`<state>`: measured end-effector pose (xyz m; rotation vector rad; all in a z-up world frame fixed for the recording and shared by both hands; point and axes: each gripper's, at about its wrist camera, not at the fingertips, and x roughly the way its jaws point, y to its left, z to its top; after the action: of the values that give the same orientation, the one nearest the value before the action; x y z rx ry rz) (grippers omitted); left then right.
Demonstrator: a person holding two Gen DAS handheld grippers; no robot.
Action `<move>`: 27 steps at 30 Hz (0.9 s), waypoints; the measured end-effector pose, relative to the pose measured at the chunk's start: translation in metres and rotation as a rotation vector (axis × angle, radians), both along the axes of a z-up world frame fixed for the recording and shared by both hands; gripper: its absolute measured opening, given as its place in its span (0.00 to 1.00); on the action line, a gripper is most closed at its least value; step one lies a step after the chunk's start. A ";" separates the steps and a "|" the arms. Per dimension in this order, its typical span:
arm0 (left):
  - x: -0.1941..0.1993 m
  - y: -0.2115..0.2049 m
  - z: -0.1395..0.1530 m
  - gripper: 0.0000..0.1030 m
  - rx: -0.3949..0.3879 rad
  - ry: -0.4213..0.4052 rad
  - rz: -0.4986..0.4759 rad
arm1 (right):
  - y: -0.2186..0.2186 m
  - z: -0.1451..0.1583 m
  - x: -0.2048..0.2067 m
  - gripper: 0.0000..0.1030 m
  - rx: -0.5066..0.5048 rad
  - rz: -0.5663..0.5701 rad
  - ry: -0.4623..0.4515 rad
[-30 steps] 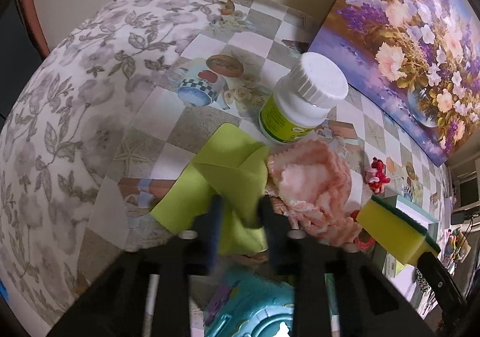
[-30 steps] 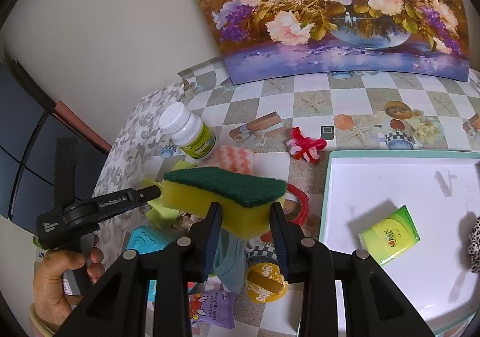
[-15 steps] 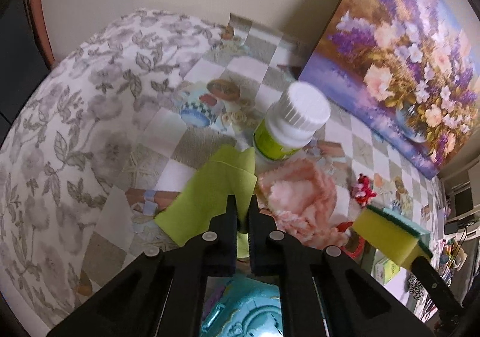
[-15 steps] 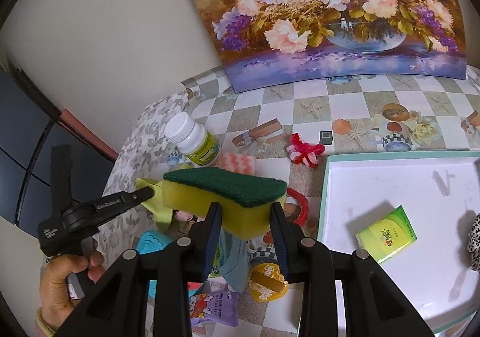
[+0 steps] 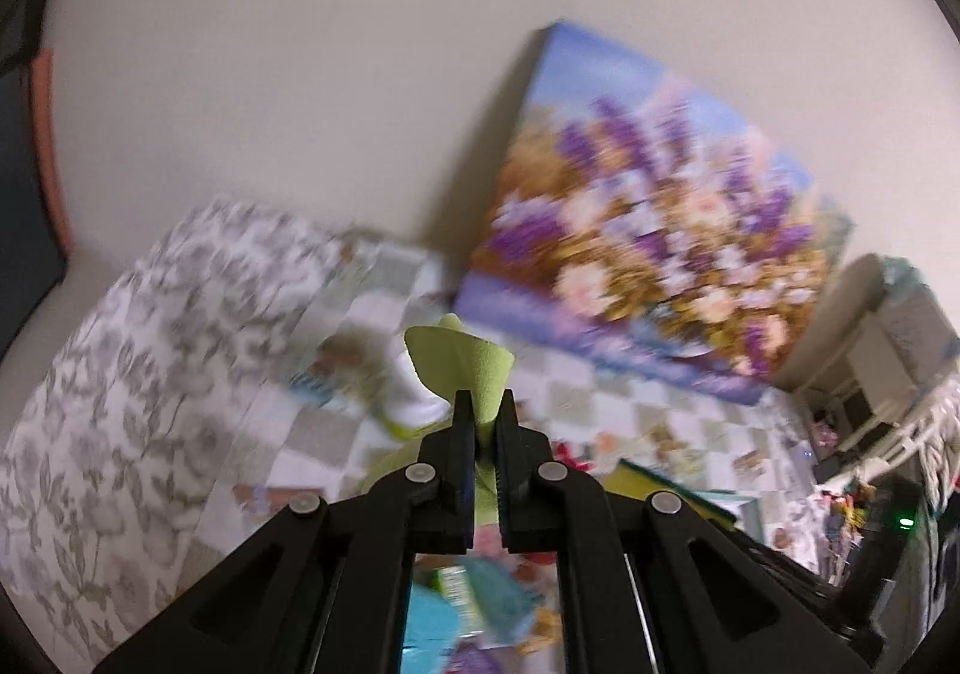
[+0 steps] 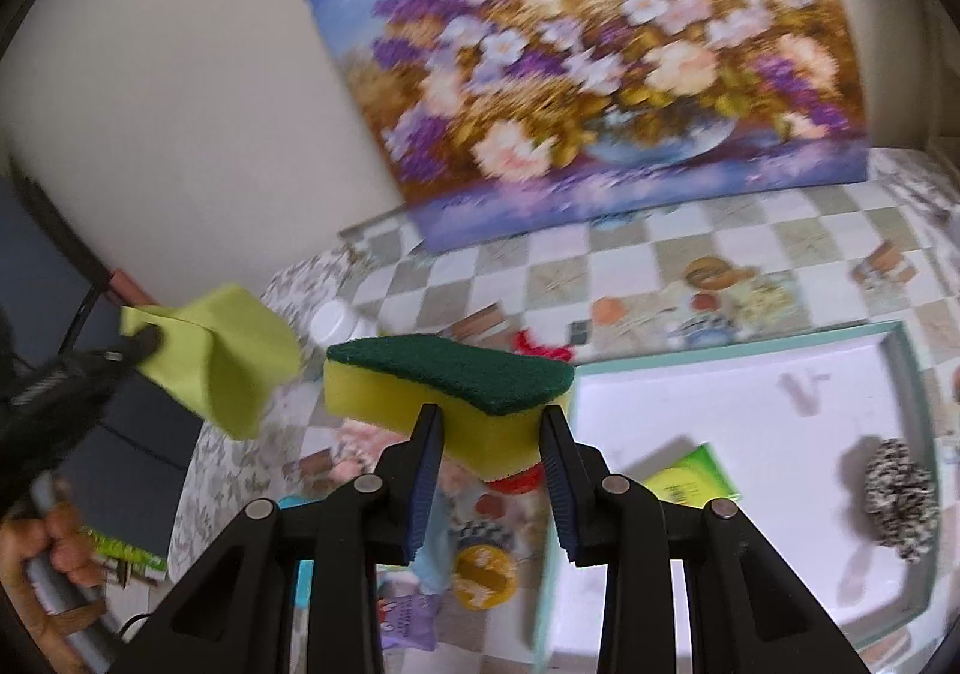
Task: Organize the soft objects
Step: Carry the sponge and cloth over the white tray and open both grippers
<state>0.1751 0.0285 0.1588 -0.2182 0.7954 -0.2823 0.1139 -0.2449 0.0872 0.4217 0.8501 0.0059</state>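
Observation:
My left gripper is shut on a lime-green cloth, which sticks up past its fingertips and hangs free above the table. The right wrist view shows the same cloth dangling at the left from the left gripper. My right gripper is shut on a yellow sponge with a dark green scouring top, held in the air over the table. To the right lies a white tray with a teal rim, holding a green packet and a black-and-white fuzzy item.
A flower painting leans on the wall behind the checked tablecloth. A white bottle, a red knotted item, a round yellow lid and a purple packet crowd the table under my right gripper. A hand holds the left gripper's handle.
My left gripper closed on the green cloth and lifted it off the table; its view tilted up toward the wall. The right gripper rose slightly, still holding the sponge.

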 end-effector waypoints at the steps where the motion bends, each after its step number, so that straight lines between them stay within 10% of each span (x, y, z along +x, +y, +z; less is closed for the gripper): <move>1: -0.003 -0.007 0.006 0.05 -0.003 -0.012 -0.013 | -0.008 0.002 -0.003 0.34 -0.006 -0.021 -0.002; 27: -0.062 -0.251 -0.056 0.05 -0.022 0.118 -0.441 | -0.191 -0.020 -0.076 0.34 -0.171 -0.433 0.172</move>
<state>0.1130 -0.2221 0.1027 -0.0774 0.9544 -0.6986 0.0375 -0.4359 0.0668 0.4420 0.9054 -0.5054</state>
